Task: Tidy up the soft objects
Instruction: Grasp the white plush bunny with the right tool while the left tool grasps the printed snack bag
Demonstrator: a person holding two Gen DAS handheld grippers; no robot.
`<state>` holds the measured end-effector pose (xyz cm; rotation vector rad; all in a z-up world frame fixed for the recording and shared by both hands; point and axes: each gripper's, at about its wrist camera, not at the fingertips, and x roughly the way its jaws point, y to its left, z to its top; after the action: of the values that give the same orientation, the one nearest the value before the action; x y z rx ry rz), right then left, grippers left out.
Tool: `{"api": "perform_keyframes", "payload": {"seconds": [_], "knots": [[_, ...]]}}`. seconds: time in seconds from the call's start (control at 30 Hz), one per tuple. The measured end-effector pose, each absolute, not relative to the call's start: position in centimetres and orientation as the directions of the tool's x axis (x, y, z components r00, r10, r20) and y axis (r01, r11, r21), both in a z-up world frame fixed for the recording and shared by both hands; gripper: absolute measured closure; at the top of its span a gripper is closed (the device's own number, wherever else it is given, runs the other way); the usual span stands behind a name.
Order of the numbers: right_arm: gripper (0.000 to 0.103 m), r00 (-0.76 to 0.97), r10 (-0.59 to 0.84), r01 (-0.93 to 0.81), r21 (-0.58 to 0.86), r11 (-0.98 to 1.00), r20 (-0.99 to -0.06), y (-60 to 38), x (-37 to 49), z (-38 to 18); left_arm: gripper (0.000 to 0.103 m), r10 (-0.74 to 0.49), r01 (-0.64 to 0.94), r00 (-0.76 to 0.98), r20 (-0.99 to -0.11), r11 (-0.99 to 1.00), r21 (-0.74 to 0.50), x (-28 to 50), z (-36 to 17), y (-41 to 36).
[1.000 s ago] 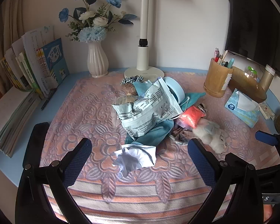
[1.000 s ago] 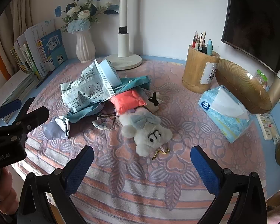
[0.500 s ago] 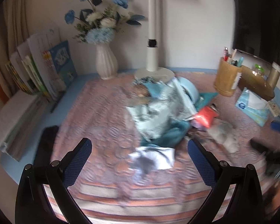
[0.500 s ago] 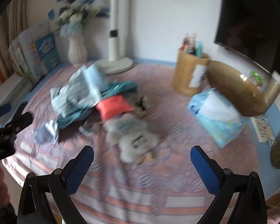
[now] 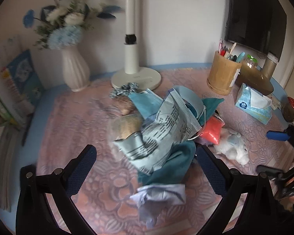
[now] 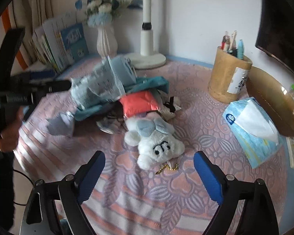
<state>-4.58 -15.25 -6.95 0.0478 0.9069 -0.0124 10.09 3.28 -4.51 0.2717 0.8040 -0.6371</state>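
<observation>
A heap of soft things lies mid-table: a printed pale-blue packet (image 5: 162,129) on a teal cloth (image 5: 172,166), a red pouch (image 5: 211,129), a crumpled lilac-white piece (image 5: 160,193) and a white plush toy (image 5: 233,146). My left gripper (image 5: 145,172) is open and empty, its fingers either side of the teal cloth and crumpled piece. In the right wrist view the plush toy (image 6: 154,139) lies face up, just beyond my open, empty right gripper (image 6: 149,176). The packet (image 6: 105,82) and red pouch (image 6: 139,103) lie behind it.
A tissue box (image 6: 252,129), wooden pen holder (image 6: 229,80) and brown bowl (image 6: 274,101) stand at the right. A lamp base (image 5: 136,78), white flower vase (image 5: 74,72) and books (image 5: 11,90) line the back and left. The pink patterned cloth (image 6: 194,117) covers the table.
Both grippers have moved forward, closer to the heap. The left one now frames the teal cloth and crumpled piece; the right one is nearer the plush toy. Both stayed open.
</observation>
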Motion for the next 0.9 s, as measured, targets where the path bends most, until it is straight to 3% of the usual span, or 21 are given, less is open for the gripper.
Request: {"api": "perform_keyframes", "payload": {"seconds": [0.23,0.57,0.73,0.9], "knots": [[0.019,0.52,0.024,0.01,0.034,0.999,-0.854,-16.3,-0.7,-10.9,0.007,-0.441,0.649,0.429,-0.788,0.757,-0.07,12.9,-6.9,1.8],[0.025,0.502,0.029,-0.012,0.026,1.0,-0.865,-16.7,1.4,-12.2,0.017,-0.43,0.648,0.414,-0.802,0.758,-0.072,13.7,-7.5,1.5],[0.027,0.499,0.01,-0.018,0.001,1.0,-0.866,-16.4,1.6,-12.6,0.014,-0.412,0.638,0.445,-0.795,0.769,-0.041,13.8,-7.1,2.0],[0.027,0.494,0.026,-0.012,0.023,1.0,-0.869,-17.1,1.7,-12.6,0.003,-0.408,0.657,0.433,-0.804,0.753,-0.028,14.9,-7.1,1.9]]}}
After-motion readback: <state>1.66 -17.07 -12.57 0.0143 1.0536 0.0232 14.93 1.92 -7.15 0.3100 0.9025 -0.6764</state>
